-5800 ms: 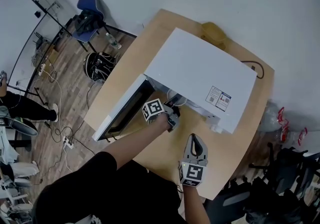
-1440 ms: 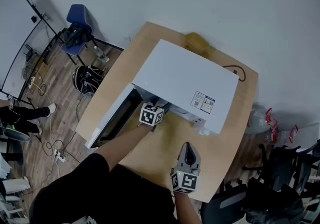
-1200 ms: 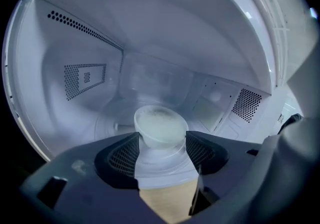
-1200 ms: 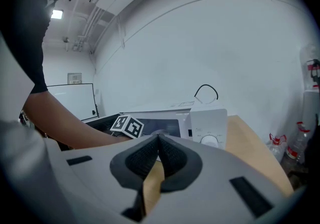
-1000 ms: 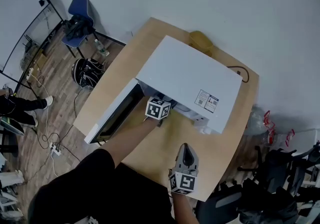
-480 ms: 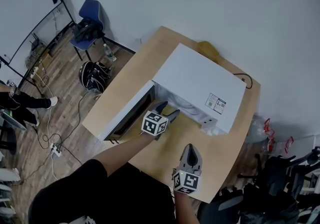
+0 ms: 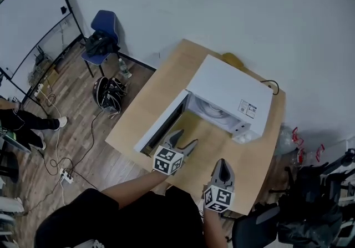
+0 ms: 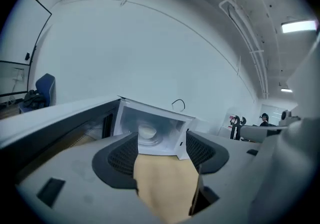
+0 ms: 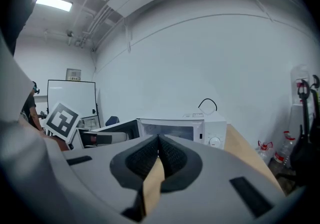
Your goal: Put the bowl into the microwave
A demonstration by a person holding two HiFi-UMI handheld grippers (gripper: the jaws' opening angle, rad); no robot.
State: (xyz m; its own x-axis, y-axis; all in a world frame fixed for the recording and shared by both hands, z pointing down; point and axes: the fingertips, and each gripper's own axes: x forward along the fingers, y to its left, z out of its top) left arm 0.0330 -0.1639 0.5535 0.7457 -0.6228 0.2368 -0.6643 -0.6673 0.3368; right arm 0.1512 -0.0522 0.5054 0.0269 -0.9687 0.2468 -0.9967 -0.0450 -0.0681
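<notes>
Already the bowl sits inside the microwave — placement looks done; the left gripper hangs before it, jaws apart and empty; the right gripper is closed on nothing; only the open door seems left.

Here's the light wooden table, set against the white wall. One big thing sits on it: the white microwave, placed toward the far right and turned at an angle. Its door is swung wide open to the left, out over the tabletop. Bare wood runs along the left side and in front of the oven. Behind the microwave, by the wall, a mustard-yellow object peeks out, mostly hidden. A black cable loops at the back right corner. Down on the plank floor: a blue chair, a black bag near the table, and a power strip.
</notes>
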